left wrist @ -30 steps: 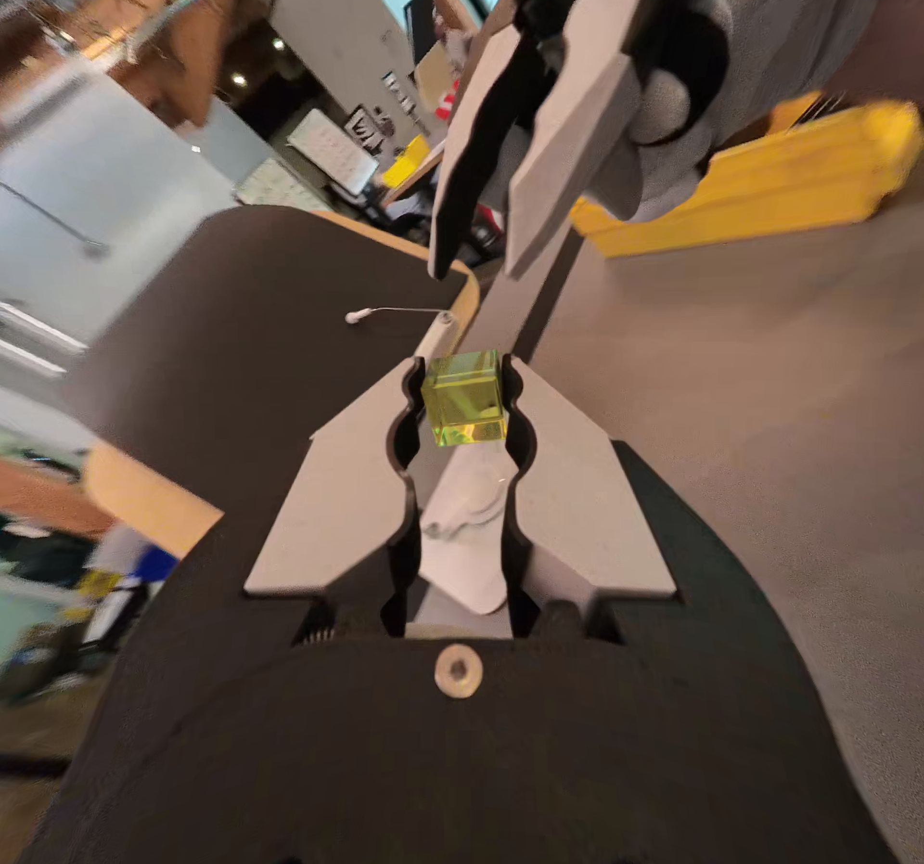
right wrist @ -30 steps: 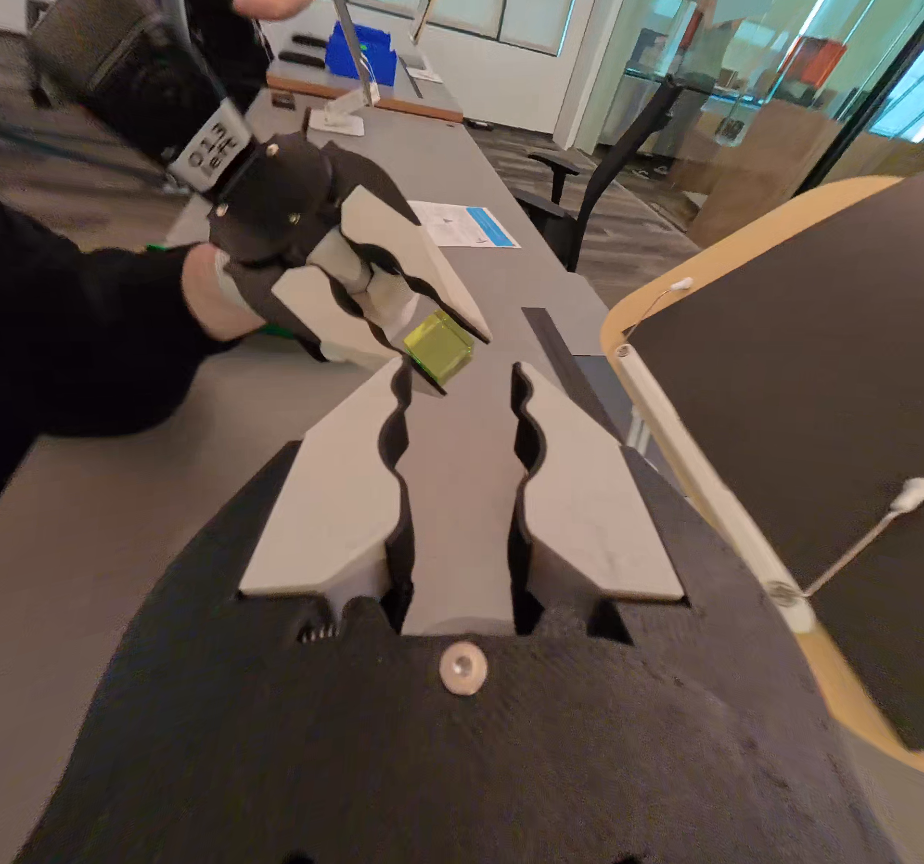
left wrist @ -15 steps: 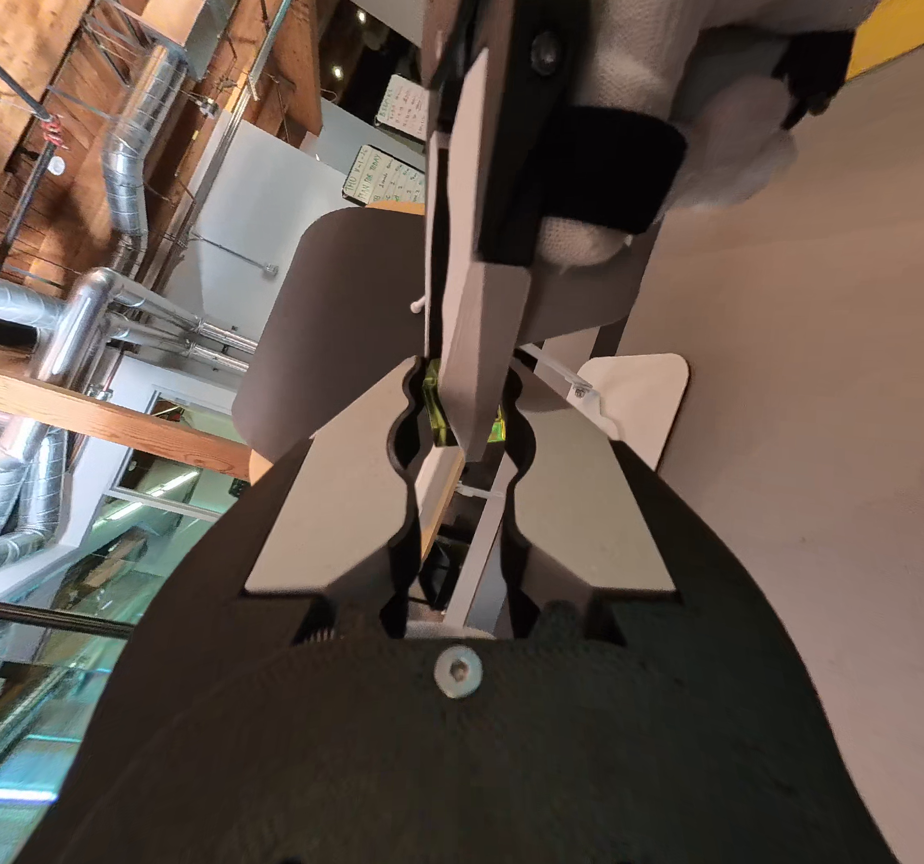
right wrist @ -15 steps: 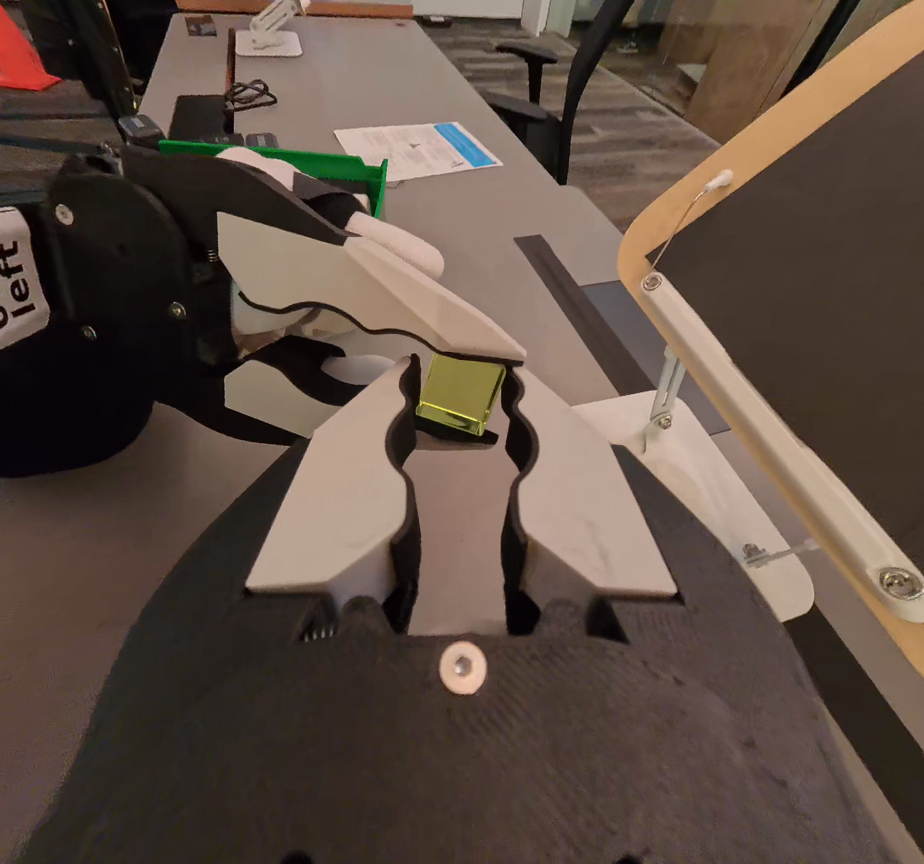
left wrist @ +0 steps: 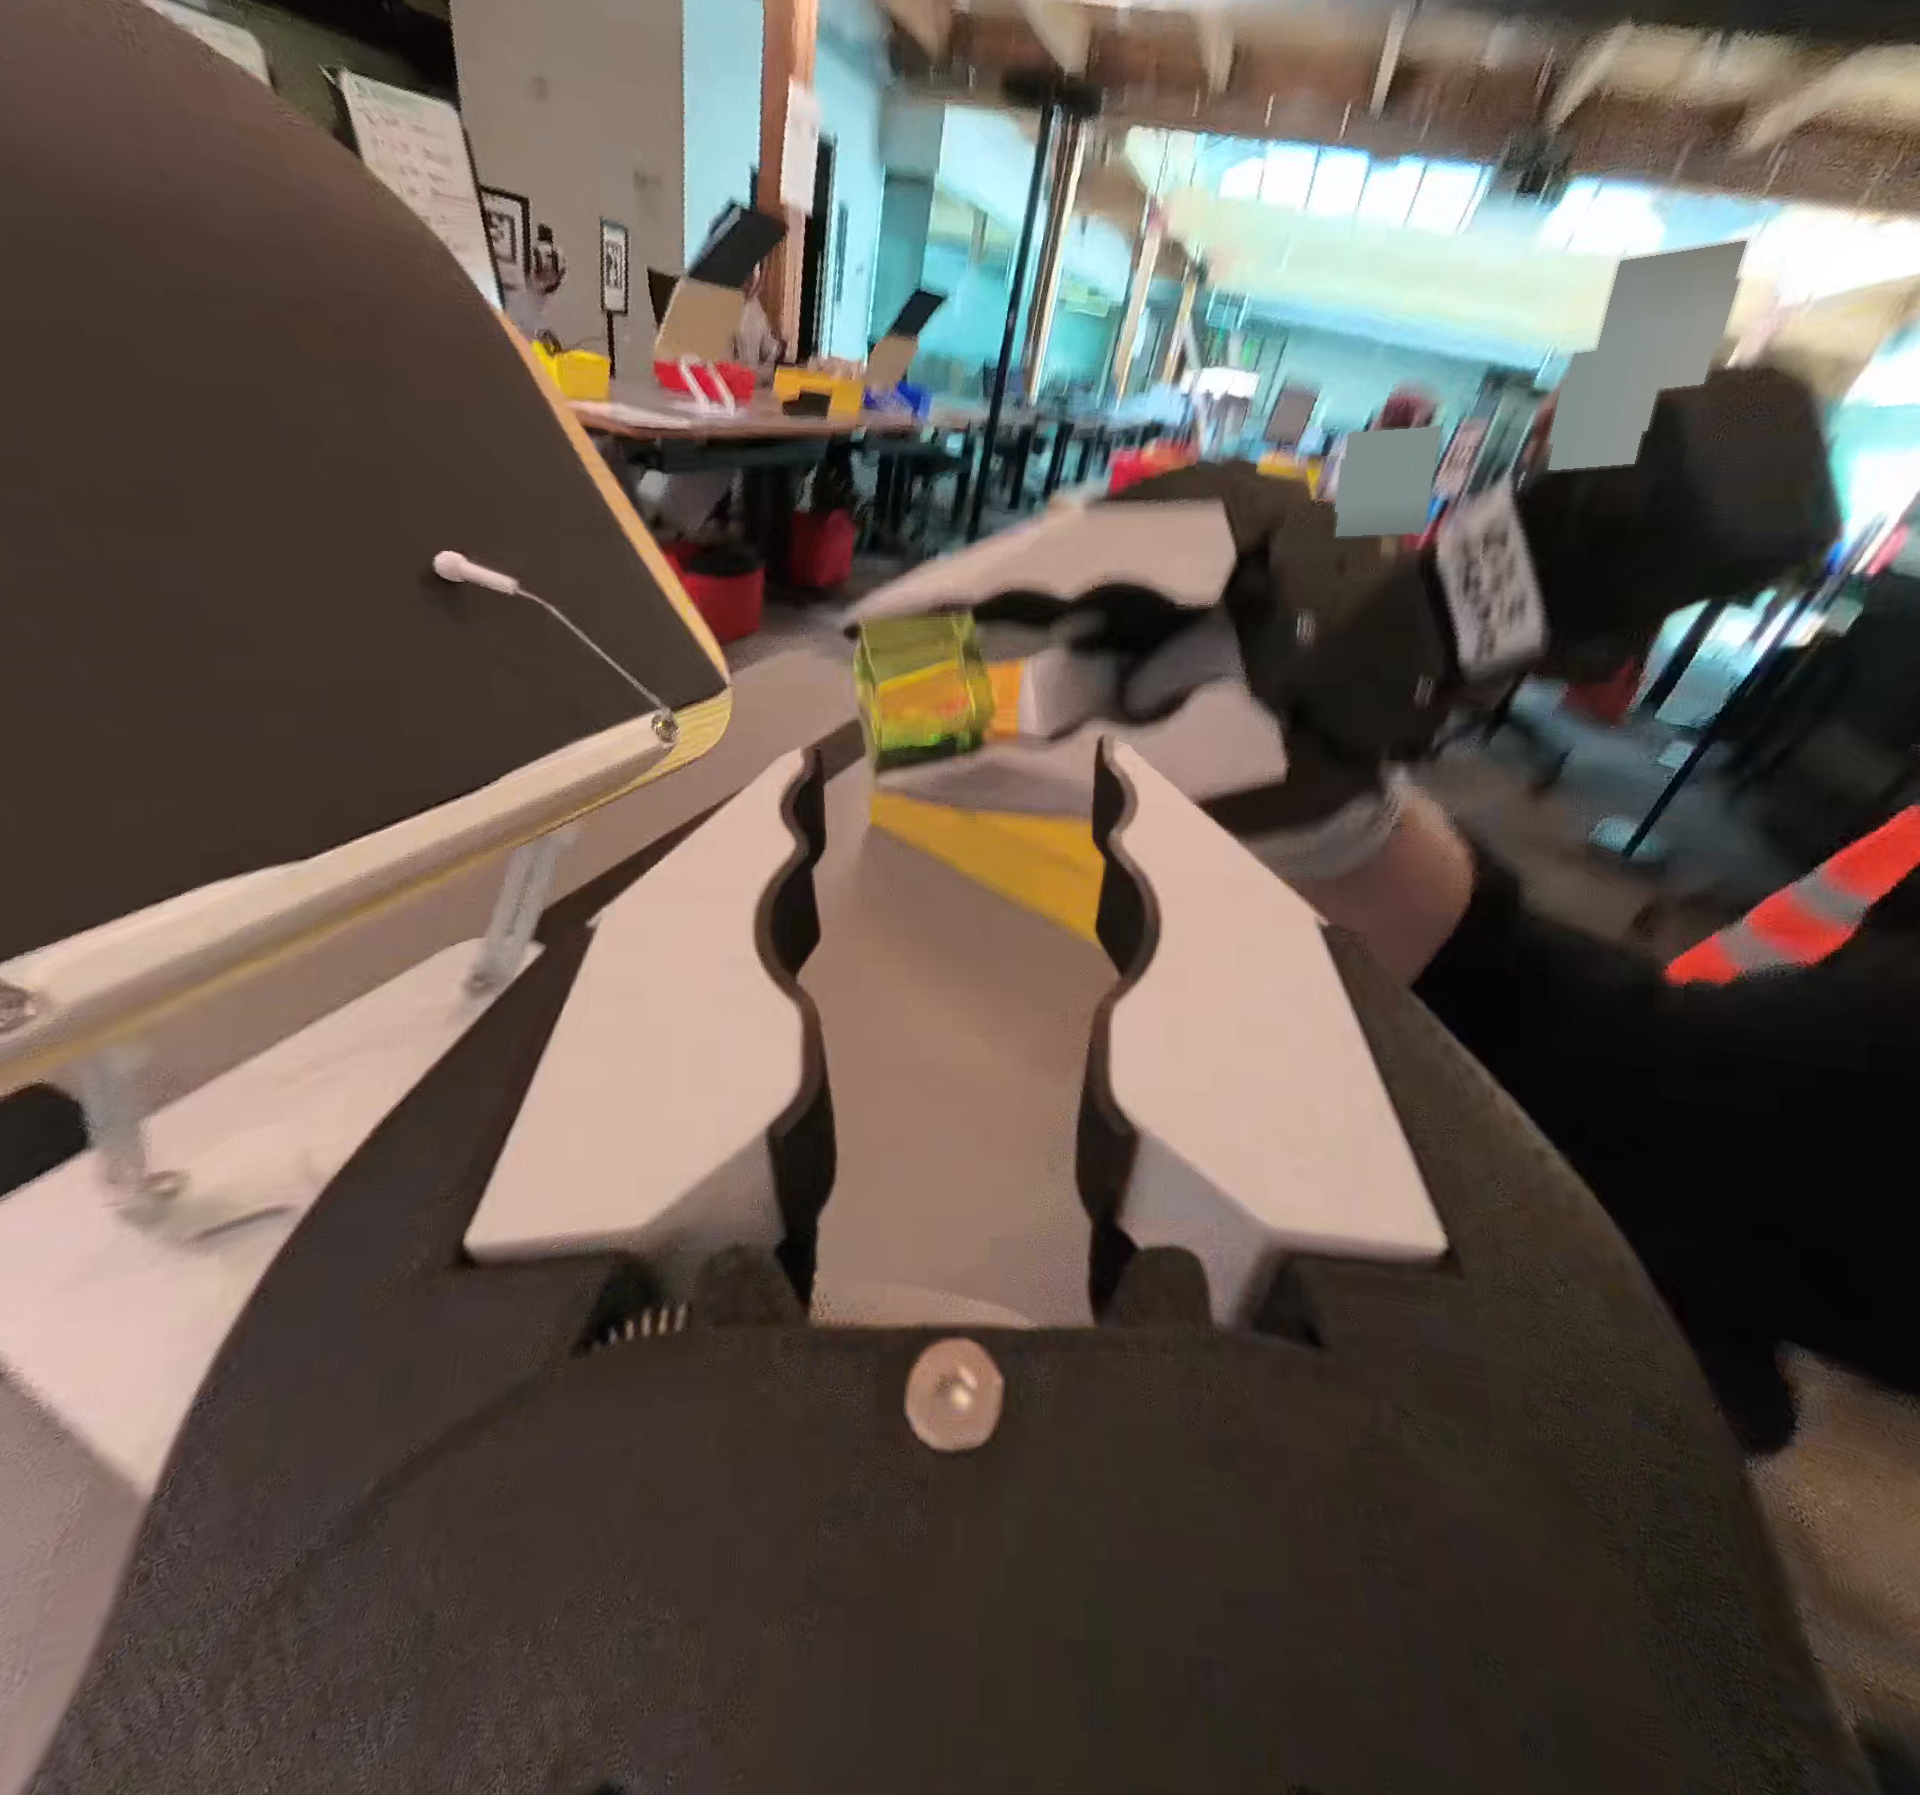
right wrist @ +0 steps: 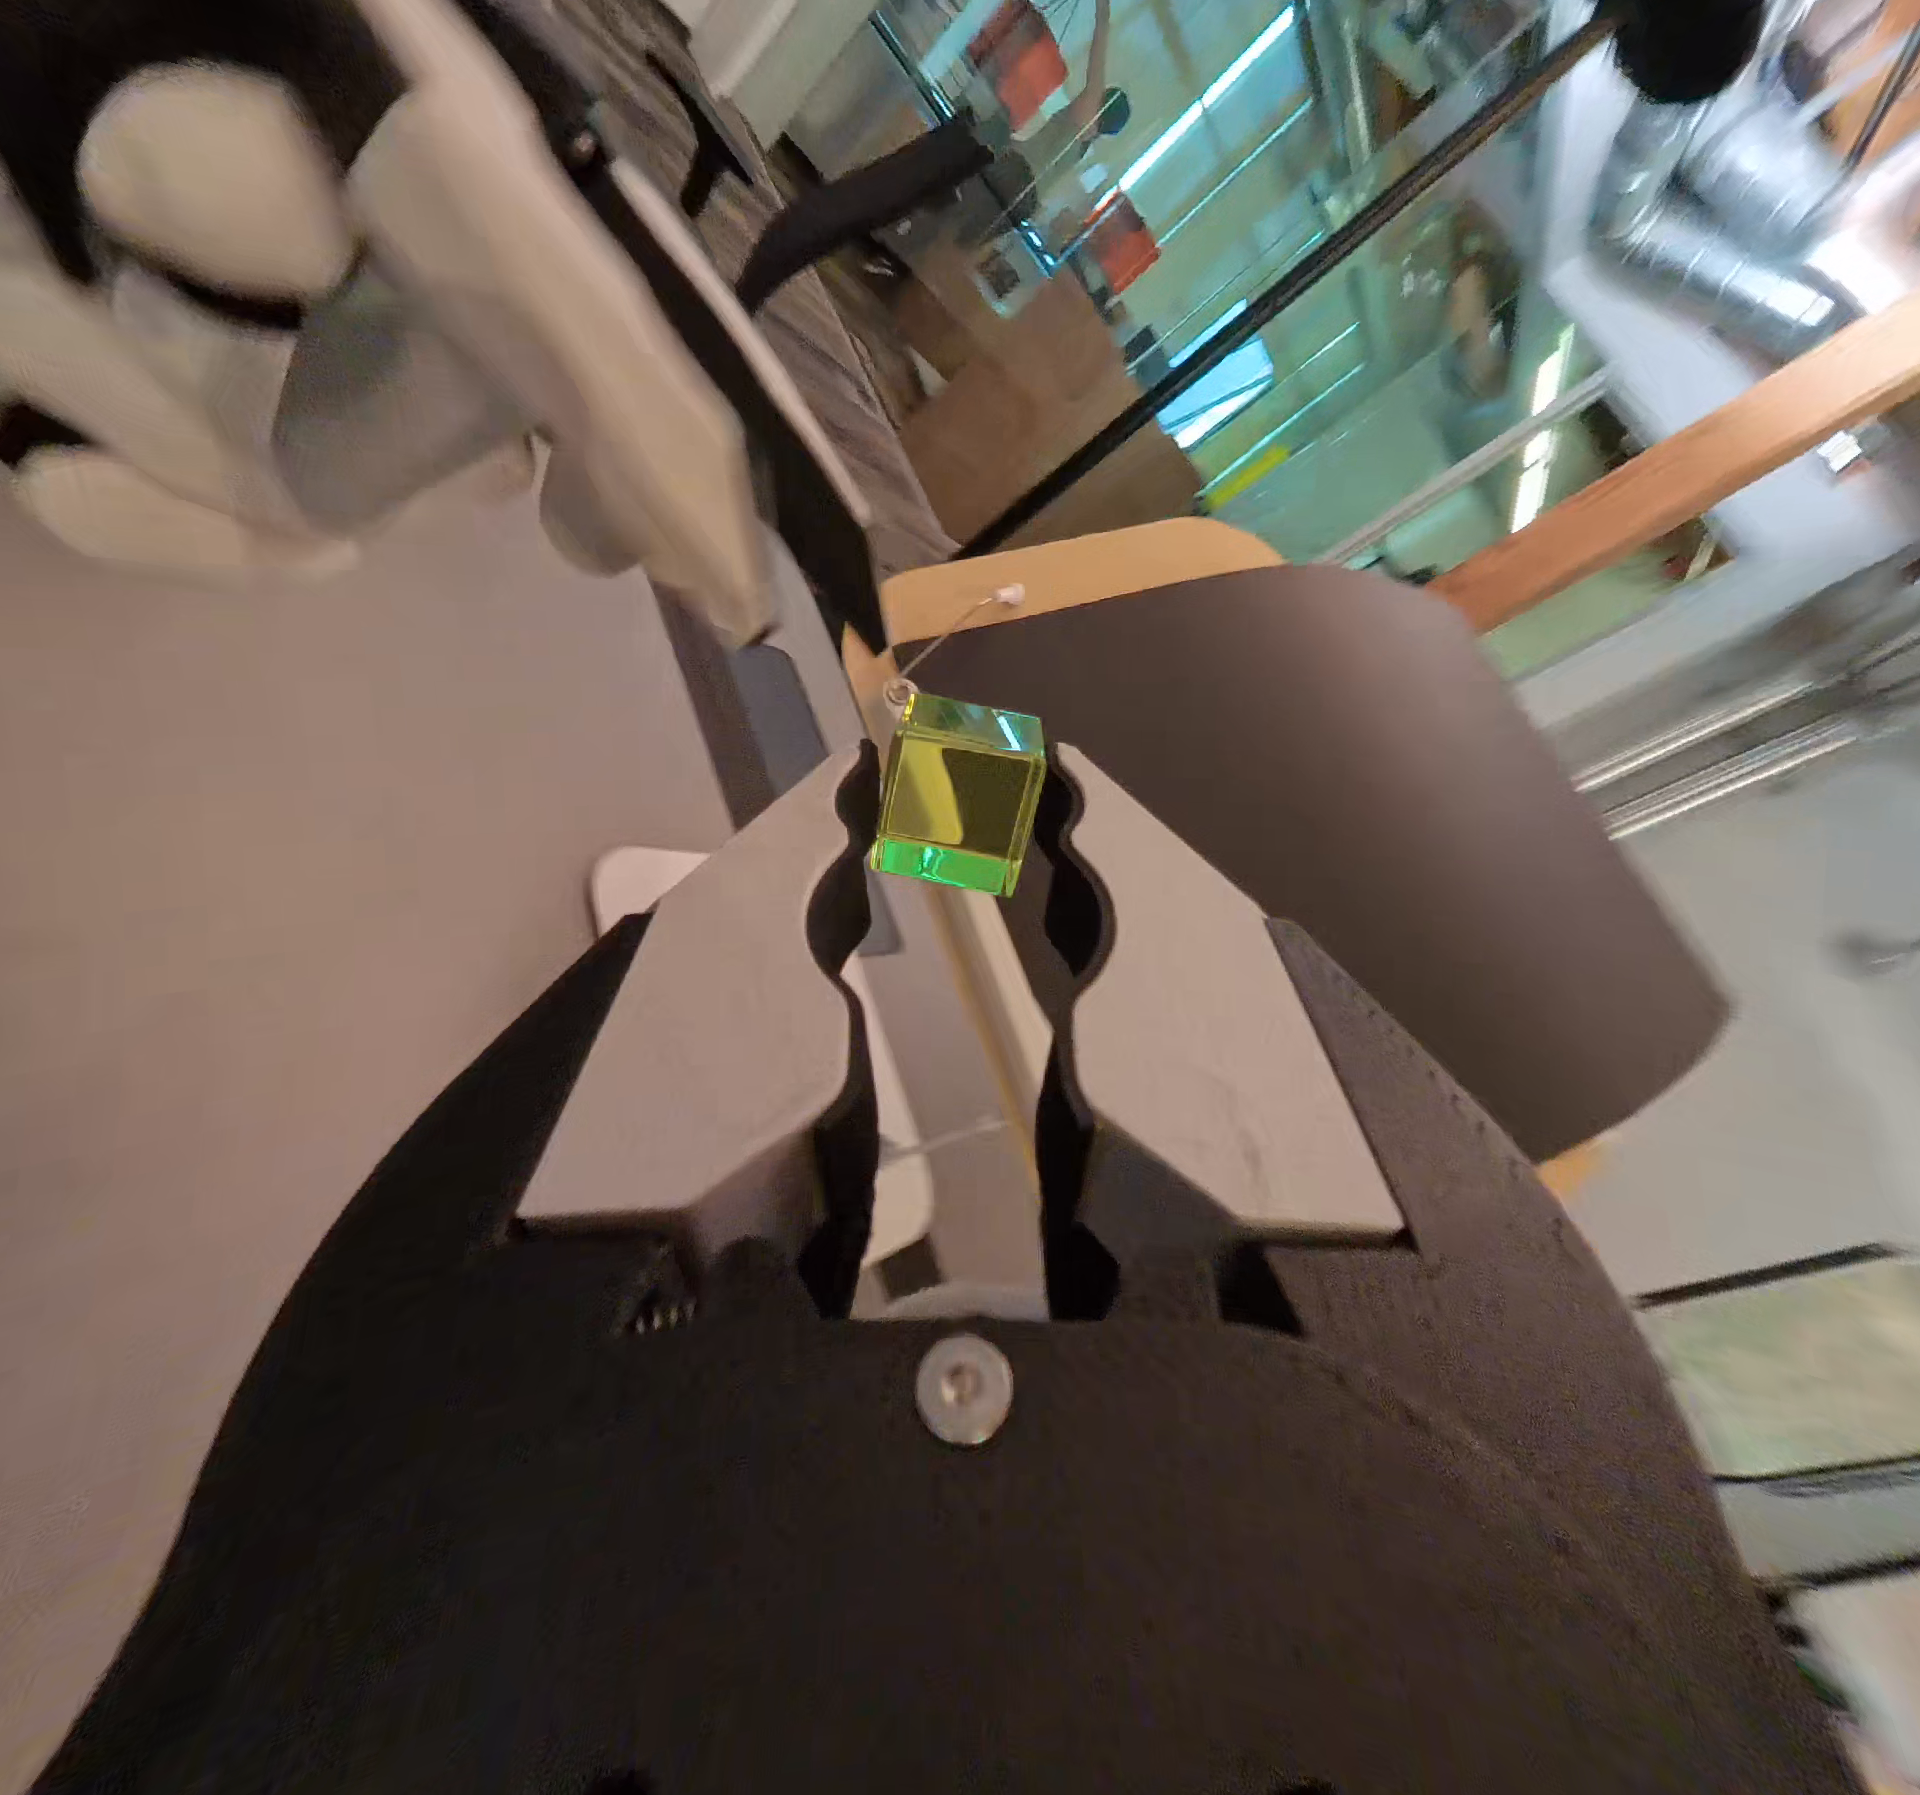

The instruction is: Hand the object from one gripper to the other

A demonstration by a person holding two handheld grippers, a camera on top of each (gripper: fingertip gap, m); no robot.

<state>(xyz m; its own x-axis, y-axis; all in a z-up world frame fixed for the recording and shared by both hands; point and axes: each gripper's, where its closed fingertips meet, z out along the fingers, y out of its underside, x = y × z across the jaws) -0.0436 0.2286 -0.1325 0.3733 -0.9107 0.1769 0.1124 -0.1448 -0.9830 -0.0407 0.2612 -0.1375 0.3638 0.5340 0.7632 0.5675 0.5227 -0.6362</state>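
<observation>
A clear yellow-green cube (right wrist: 956,800) sits pinched between the tips of my right gripper (right wrist: 958,758), held in the air. In the left wrist view the same cube (left wrist: 914,706) shows just beyond my left fingertips, gripped by the right gripper (left wrist: 930,670), which comes in from the right. My left gripper (left wrist: 956,758) is open and empty, its jaws wide apart and clear of the cube. In the right wrist view the left gripper (right wrist: 805,607) is blurred at the upper left, apart from the cube.
A dark rounded board with a wooden edge (left wrist: 260,446) on a white base stands close by; it also shows in the right wrist view (right wrist: 1351,862). Below is the grey table (right wrist: 312,862). A yellow bin (left wrist: 997,852) lies behind the cube. A black sleeve (left wrist: 1662,1070) holds the right gripper.
The left gripper has let go of the cube, opened and drawn back. The right gripper has shut on the cube and now holds it alone. Both views have swung.
</observation>
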